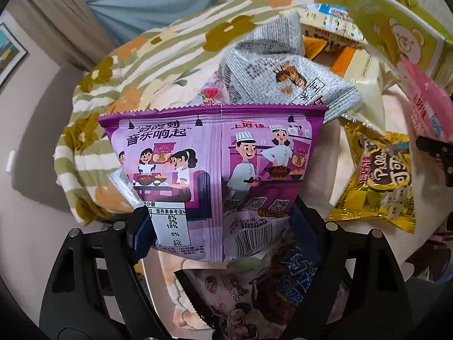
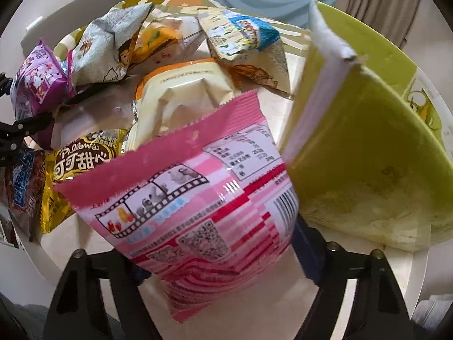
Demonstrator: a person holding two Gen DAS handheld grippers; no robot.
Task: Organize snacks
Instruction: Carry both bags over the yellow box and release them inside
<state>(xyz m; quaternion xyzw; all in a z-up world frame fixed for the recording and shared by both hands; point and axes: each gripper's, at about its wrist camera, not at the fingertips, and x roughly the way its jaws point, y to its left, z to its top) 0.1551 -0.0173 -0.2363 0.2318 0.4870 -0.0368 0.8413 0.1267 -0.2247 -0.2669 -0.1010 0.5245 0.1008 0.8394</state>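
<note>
My left gripper (image 1: 220, 226) is shut on a purple snack bag (image 1: 215, 164) and holds it above the round table; the bag also shows at the left of the right wrist view (image 2: 36, 82). My right gripper (image 2: 220, 243) is shut on a pink snack bag (image 2: 198, 198), held beside the green storage box (image 2: 368, 147). The pink bag also shows at the right edge of the left wrist view (image 1: 427, 107). The green box stands at the top right there (image 1: 396, 25).
Loose snacks lie on the white table (image 2: 254, 306): a grey bag (image 1: 283, 76), a yellow Pillows bag (image 1: 379, 175), a brown-and-blue bag (image 1: 254, 291), a cream pack (image 2: 181, 96) and a blue-and-cream bag (image 2: 246, 42). A floral cloth (image 1: 136, 65) lies behind.
</note>
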